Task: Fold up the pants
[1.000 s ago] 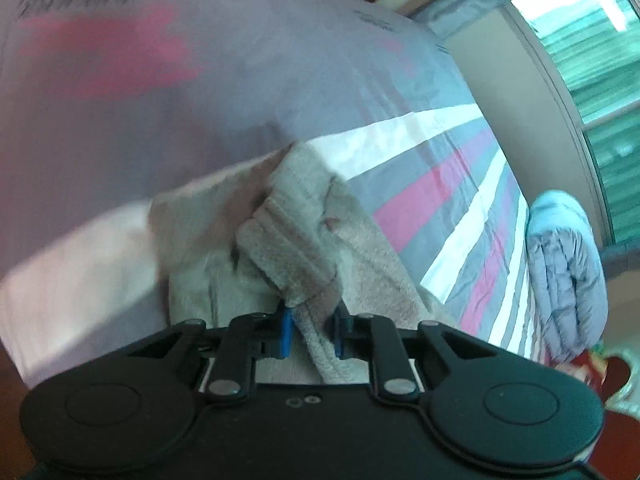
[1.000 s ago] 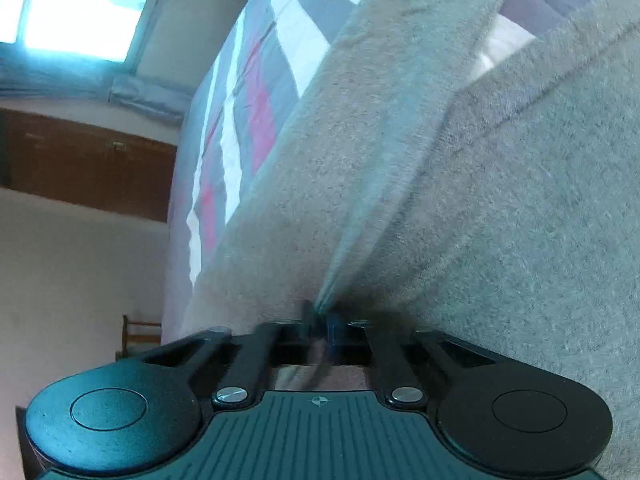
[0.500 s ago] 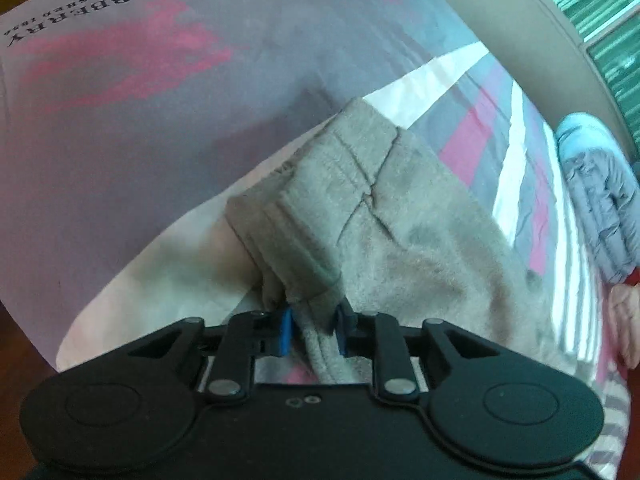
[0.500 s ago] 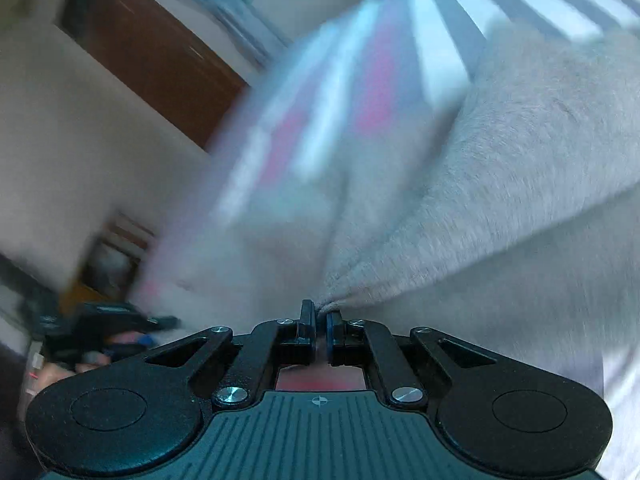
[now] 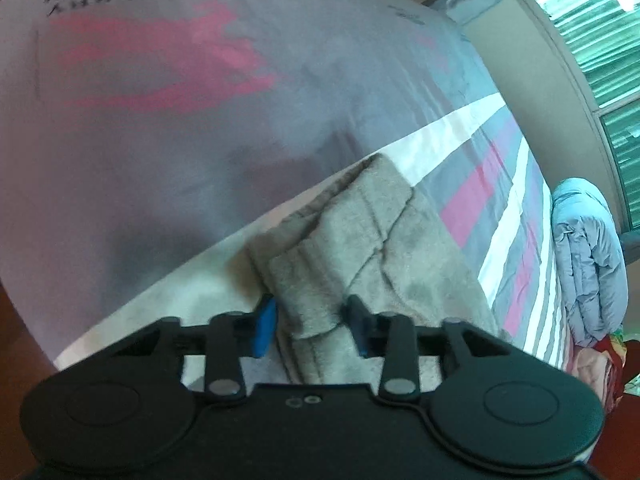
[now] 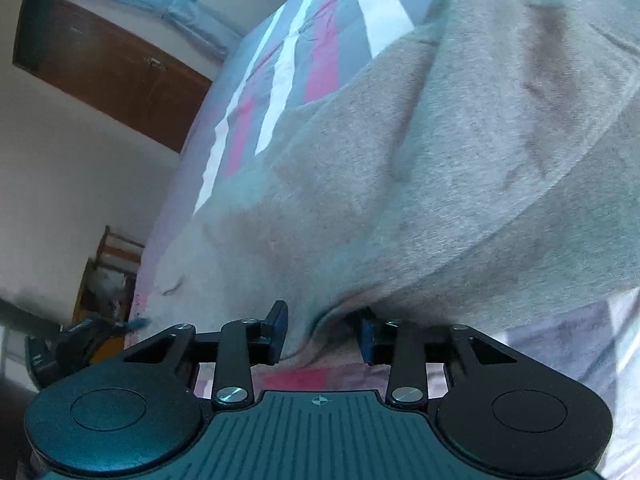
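Note:
Beige fleece pants [image 5: 360, 248] lie folded on a striped bedsheet [image 5: 472, 200]. In the left wrist view my left gripper [image 5: 312, 326] is open, its jaws spread either side of a layered corner of the pants. In the right wrist view the pants [image 6: 440, 168] spread wide over the bed. My right gripper [image 6: 324, 330] is open, with a folded edge of the pants lying loose between the jaws. The left gripper also shows in the right wrist view [image 6: 80, 340] at the far left, small and blurred.
A grey pillow [image 5: 152, 100] with pink print lies beyond the pants. A rolled light-blue quilt [image 5: 588, 256] sits at the bed's far right by the window. A brown wooden door [image 6: 104, 64] and a wooden chair [image 6: 112, 264] stand left of the bed.
Both grippers have opened and let go of the pants. The pants now lie flat on the bed, folded over.

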The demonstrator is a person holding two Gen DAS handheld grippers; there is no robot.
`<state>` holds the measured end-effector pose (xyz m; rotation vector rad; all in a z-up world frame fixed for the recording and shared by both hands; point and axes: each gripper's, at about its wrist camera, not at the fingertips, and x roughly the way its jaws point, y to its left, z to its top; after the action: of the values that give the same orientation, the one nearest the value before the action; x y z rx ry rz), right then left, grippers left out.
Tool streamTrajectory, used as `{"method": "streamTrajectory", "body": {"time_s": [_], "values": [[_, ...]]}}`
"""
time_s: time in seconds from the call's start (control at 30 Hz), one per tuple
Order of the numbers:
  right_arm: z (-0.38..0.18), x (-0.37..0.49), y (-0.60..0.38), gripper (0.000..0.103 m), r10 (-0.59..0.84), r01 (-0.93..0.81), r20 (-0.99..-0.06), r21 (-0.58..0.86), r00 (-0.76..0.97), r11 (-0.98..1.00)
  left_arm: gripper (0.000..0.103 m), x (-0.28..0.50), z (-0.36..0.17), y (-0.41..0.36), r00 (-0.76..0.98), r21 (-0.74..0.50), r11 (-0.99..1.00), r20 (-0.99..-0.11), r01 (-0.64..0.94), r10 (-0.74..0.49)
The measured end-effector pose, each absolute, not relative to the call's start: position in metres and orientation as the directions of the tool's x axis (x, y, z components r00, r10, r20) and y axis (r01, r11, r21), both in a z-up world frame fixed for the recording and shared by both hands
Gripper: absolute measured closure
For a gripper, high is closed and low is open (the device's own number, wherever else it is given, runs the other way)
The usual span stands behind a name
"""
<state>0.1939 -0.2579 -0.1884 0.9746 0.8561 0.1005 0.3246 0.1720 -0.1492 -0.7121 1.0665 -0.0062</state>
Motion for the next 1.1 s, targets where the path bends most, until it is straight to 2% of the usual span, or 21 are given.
{"method": "streamTrajectory", "body": {"time_s": [0.07,0.13,0.23,0.37,0.47,0.57,0.6,0.7,0.8,1.0,1.1], "values": [[-0.177,0.197,-0.249,0.068,0.438,0.278,-0.588,0.759,0.680,0.589,0.085,0.325,-0.144,0.168,0.521,-0.515,0.794,-0.797,-0.322,-0.305],[-0.171,0.200,-0.243,0.077,0.435,0.268,-0.589,0.754,0.681,0.600,0.090,0.328,-0.138,0.166,0.547,-0.515,0.792,-0.787,-0.327,-0.286],[-0.168,0.202,-0.234,0.084,0.432,0.265,-0.593,0.747,0.679,0.609,0.092,0.333,-0.130,0.163,0.573,-0.514,0.798,-0.773,-0.315,-0.272],[-0.163,0.193,-0.231,0.084,0.431,0.263,-0.594,0.745,0.679,0.613,0.094,0.335,-0.127,0.164,0.595,-0.515,0.798,-0.762,-0.314,-0.258],[-0.157,0.191,-0.227,0.088,0.421,0.246,-0.585,0.741,0.693,0.625,0.096,0.333,-0.150,0.173,0.562,-0.480,0.802,-0.795,-0.355,-0.227],[-0.167,0.191,-0.217,0.088,0.417,0.252,-0.626,0.706,0.659,0.662,0.086,0.329,-0.153,0.167,0.562,-0.425,0.834,-0.808,-0.350,-0.176],[-0.172,0.191,-0.214,0.088,0.417,0.256,-0.633,0.702,0.652,0.665,0.079,0.329,-0.147,0.162,0.557,-0.397,0.847,-0.817,-0.354,-0.149],[-0.171,0.192,-0.217,0.088,0.442,0.239,-0.627,0.711,0.642,0.661,0.079,0.321,-0.120,0.145,0.567,-0.335,0.892,-0.816,-0.305,-0.113],[-0.160,0.180,-0.236,0.085,0.455,0.241,-0.592,0.747,0.665,0.619,0.072,0.300,-0.098,0.125,0.593,-0.370,0.901,-0.786,-0.226,-0.174],[-0.161,0.139,-0.299,0.085,0.335,0.355,-0.642,0.703,0.690,0.617,0.071,0.268,-0.114,0.054,0.490,-0.422,0.901,-0.809,-0.098,-0.325],[-0.166,0.118,-0.339,0.085,0.258,0.433,-0.654,0.697,0.711,0.571,0.071,0.258,-0.127,0.015,0.475,-0.372,0.928,-0.823,-0.035,-0.312]]}}
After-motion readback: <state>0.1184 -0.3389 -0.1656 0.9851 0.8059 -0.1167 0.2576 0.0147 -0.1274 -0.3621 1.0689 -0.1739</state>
